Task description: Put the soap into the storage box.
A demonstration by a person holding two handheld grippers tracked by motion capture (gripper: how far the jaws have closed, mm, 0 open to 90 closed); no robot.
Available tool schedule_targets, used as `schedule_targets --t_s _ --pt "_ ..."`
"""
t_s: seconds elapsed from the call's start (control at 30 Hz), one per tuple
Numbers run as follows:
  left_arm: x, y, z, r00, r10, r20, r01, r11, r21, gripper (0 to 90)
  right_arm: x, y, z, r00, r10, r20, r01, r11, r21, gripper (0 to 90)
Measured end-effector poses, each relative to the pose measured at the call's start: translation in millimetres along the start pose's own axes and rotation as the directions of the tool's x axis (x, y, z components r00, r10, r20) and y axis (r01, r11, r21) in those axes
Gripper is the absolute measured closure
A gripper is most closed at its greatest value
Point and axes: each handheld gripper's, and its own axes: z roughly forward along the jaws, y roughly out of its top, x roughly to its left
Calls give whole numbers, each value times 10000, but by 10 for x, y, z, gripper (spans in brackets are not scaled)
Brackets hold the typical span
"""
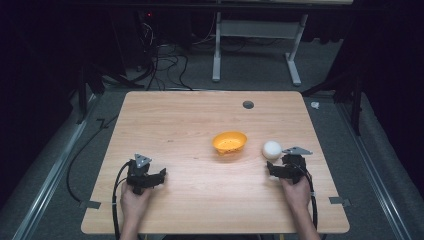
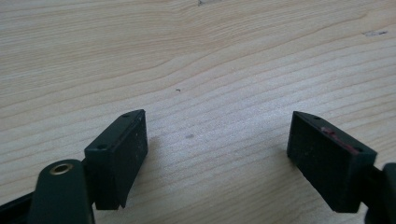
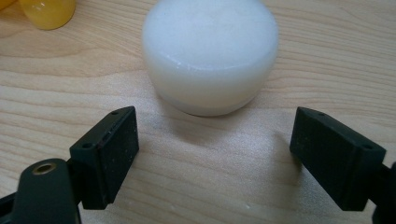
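A white rounded object (image 1: 272,149) rests on the wooden table (image 1: 175,120), right of an orange perforated bowl (image 1: 229,142). My right gripper (image 1: 278,165) sits just behind the white object (image 3: 210,53), open, its jaws wide apart and short of touching it. A bit of the orange bowl (image 3: 46,11) peeks in at the top left of the right gripper view. At the table's near left, my left gripper (image 1: 150,176) is held low, open (image 2: 217,156) over bare wood, nothing between its jaws.
A small dark hole (image 1: 248,104) marks the far side of the table. Beyond the table lie cables (image 1: 165,57) and a white desk frame (image 1: 257,45) on grey floor. Metal rails run along both sides.
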Motion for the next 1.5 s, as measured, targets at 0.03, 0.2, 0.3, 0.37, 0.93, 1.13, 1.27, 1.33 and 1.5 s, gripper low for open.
schedule_targets --t_s 0.03,0.2,0.3,0.37,0.93,1.13,1.27,1.33,1.5 --pt "0 0 0 10000 -1 0 1 10000 -3 207 0 0 0 10000 1 2 -1 10000 -1 163" --pt "1 0 0 10000 -9 7 9 10000 -3 207 4 -1 -1 10000 35 54 -35 10000 -16 168" --pt "1 0 0 10000 -8 6 8 10000 -4 207 4 -1 -1 10000 40 49 -40 10000 -17 168" --pt "1 0 0 10000 -10 7 10 10000 -5 207 4 -1 -1 10000 42 51 -42 10000 -17 168" --pt "-1 0 0 10000 -21 7 21 10000 -1 207 4 0 -2 10000 51 37 -51 10000 -4 168" --pt "0 0 0 10000 0 0 0 10000 0 206 3 0 -3 10000 40 37 -40 10000 -13 167" --pt "0 0 0 10000 5 -2 -5 10000 1 206 3 0 -3 10000 49 20 -49 10000 -6 166" --pt "-2 0 -1 10000 -13 -1 13 10000 13 206 2 -1 -3 10000 36 20 -36 10000 -6 165" --pt "0 1 -1 10000 8 -6 -8 10000 13 206 -5 1 -18 10000 66 -22 -66 10000 56 176"
